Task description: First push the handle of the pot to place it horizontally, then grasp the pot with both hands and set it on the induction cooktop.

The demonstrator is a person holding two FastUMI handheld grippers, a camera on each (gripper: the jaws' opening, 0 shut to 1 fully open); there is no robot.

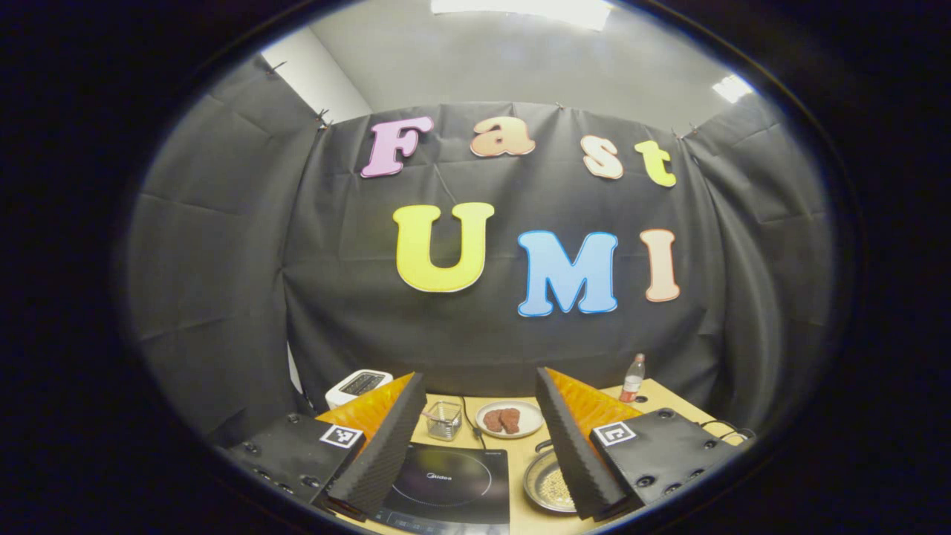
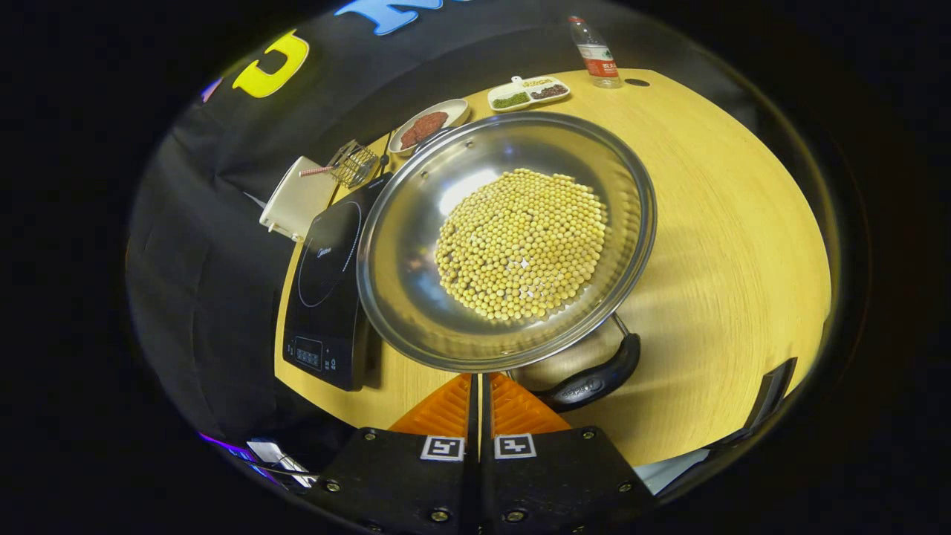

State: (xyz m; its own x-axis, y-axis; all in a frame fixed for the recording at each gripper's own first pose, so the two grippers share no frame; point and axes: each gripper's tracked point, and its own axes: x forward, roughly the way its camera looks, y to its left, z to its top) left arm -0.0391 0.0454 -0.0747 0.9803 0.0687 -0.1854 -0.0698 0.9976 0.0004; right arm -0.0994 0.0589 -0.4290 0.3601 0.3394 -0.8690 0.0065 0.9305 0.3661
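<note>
Right gripper closed at the pot rim, handle not yet turned

The pot, full of yellow beans, stands on the worktop just beside the induction cooktop. The right gripper has its jaws together at the near rim, probably to push the handle. The left gripper hangs higher with jaws wide apart, probably waiting for the two-handed lift.

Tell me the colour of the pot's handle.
Black; the handle shows best in the right gripper view, below the pot.
</note>
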